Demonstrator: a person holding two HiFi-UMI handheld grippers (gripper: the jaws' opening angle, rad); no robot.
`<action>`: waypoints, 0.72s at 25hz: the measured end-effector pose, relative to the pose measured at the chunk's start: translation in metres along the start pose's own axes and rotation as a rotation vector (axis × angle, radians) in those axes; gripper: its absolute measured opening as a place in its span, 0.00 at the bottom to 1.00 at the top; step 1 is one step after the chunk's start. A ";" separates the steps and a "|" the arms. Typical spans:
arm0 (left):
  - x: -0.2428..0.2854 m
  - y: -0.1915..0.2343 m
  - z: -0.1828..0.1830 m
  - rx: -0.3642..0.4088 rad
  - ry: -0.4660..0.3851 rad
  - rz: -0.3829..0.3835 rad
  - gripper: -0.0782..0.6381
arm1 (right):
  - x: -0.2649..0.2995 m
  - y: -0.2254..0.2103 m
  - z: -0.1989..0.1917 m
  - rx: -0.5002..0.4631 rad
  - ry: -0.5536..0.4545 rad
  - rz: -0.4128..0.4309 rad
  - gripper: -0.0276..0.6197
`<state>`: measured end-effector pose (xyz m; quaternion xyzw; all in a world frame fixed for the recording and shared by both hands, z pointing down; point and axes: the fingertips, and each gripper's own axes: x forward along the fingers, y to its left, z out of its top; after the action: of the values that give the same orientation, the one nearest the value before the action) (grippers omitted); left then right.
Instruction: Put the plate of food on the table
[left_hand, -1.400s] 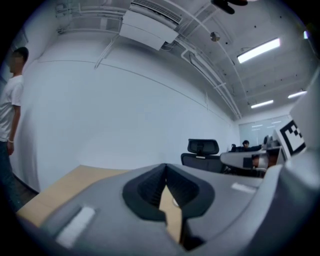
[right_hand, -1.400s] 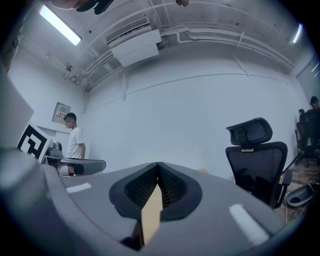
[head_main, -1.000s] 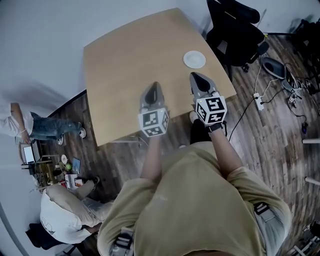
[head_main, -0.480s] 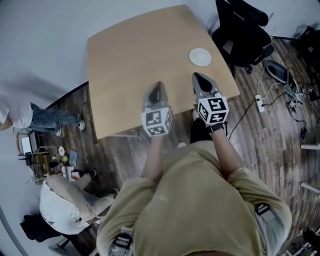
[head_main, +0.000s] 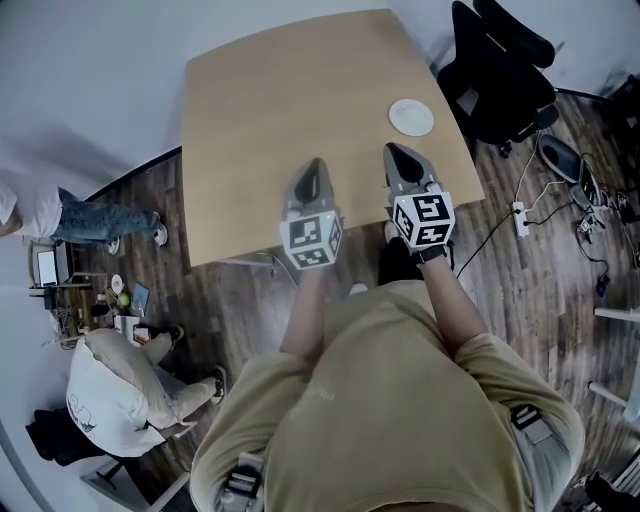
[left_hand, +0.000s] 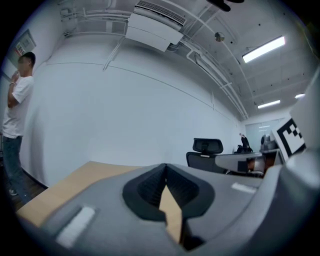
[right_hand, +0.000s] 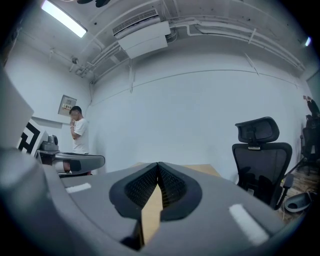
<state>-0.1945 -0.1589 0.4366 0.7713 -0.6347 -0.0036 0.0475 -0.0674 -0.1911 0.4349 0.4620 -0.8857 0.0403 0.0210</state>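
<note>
The plate lies flat on the table, close to its right edge and well in from the near edge. From the head view it reads as a plain white disc; whether any food is on it cannot be made out.

Both tools are held out level and side by side over the near edge of the table, pointing across it toward the far edge. The left gripper shows its fingers pressed together with nothing between them, only a sliver of table top showing below the closed tips. The right gripper is the same, with fingers together and nothing pinched. It is the nearer of the two to the plate, yet well apart from it, with bare table between.

Held closed and empty like this, the pair looks to be in a resting carry rather than an approach to grasp. Since the plate already sits on the table, the placing may well be done. If the plate must be lifted, the right gripper would need to spread its fingers first.

A black office chair stands just beyond the right edge — it appears in both gripper views too. Off the table's left edge a person in a white shirt stands, and another person sits lower left.
</note>
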 end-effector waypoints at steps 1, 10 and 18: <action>0.002 0.000 0.001 -0.003 -0.003 0.003 0.11 | 0.001 0.000 0.000 -0.005 0.002 0.003 0.05; 0.016 -0.019 -0.003 -0.011 -0.003 -0.015 0.11 | 0.000 -0.023 0.001 -0.029 0.009 -0.019 0.05; 0.029 -0.017 -0.001 -0.007 -0.010 0.011 0.11 | 0.013 -0.030 -0.002 -0.018 0.016 0.013 0.05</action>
<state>-0.1726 -0.1841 0.4384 0.7674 -0.6393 -0.0096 0.0472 -0.0504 -0.2183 0.4392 0.4557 -0.8888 0.0360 0.0322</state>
